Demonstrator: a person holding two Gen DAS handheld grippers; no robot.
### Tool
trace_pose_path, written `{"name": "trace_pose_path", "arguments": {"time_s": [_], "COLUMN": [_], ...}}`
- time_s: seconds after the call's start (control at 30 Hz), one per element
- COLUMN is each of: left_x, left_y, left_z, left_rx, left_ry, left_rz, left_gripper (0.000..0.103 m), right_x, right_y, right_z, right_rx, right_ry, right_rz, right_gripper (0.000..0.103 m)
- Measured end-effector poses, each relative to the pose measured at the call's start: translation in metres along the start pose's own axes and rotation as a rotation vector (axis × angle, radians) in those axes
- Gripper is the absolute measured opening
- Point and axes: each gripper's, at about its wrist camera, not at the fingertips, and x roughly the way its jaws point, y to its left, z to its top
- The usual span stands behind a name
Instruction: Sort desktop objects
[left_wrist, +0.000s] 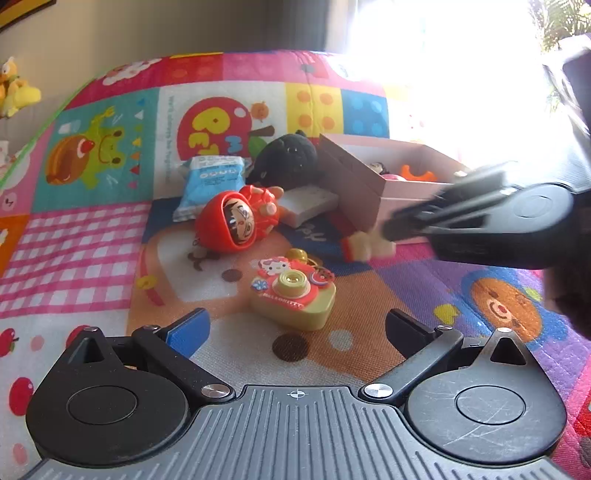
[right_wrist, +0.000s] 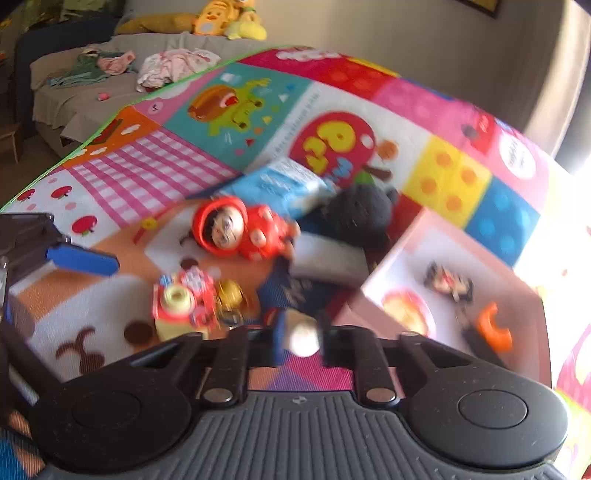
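Right gripper (right_wrist: 301, 338): we find its jaws clamped on a small cream-and-red toy piece (right_wrist: 303, 338), held just above the colourful patchwork play mat (right_wrist: 155, 181), beside the near corner of the open pink cardboard box (right_wrist: 388, 254).

Left gripper (left_wrist: 297, 326): we see its jaws standing wide apart and empty, low over the mat, just behind the yellow toy camera with pink cartoon-cat trim (left_wrist: 295, 301).

Beyond the camera we list:
- a red hooded plastic doll (left_wrist: 236, 221) lying on its side
- a blue-and-white sealed packet (left_wrist: 212, 184)
- a black knitted plush (left_wrist: 290, 158)
- a flat white block (left_wrist: 308, 203) touching the box

Inside the box we note an orange curved piece (right_wrist: 495, 328) and a small dark figure (right_wrist: 448, 282).
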Motion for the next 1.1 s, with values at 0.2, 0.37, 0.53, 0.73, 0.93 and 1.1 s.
{"name": "trace_pose_path", "arguments": {"time_s": [0.2, 0.37, 0.53, 0.73, 0.93, 1.1], "left_x": [0.003, 0.006, 0.004, 0.002, 0.006, 0.013], "left_y": [-0.004, -0.006, -0.009, -0.007, -0.005, -0.008], "left_z": [0.001, 0.001, -0.001, -0.002, 0.0, 0.006], "left_rx": [0.022, 0.029, 0.043, 0.029, 0.016, 0.025], "left_ry": [0.02, 0.033, 0.037, 0.04, 0.065, 0.065], "left_rz": [0.013, 0.025, 0.022, 0.009, -0.001, 0.005], "left_gripper": [0.103, 0.103, 0.103, 0.103, 0.103, 0.103], "right_x": [-0.02, -0.032, -0.02, 0.02, -0.005, -0.031], "right_y": [-0.044, -0.053, -0.027, -0.014, -0.034, -0.065], "right_z": [-0.043, -0.052, -0.031, -0.016, -0.041, -0.074], "right_rx": [0.168, 0.269, 0.24, 0.252, 0.295, 0.356], "right_ry": [0.051, 0.01, -0.047, 0.034, 0.027, 0.029], "right_rz": [-0.11, -0.04, 0.054, 0.093, 0.062, -0.052], "right_gripper": [0.007, 0.021, 0.06, 0.041, 0.042, 0.042]}}
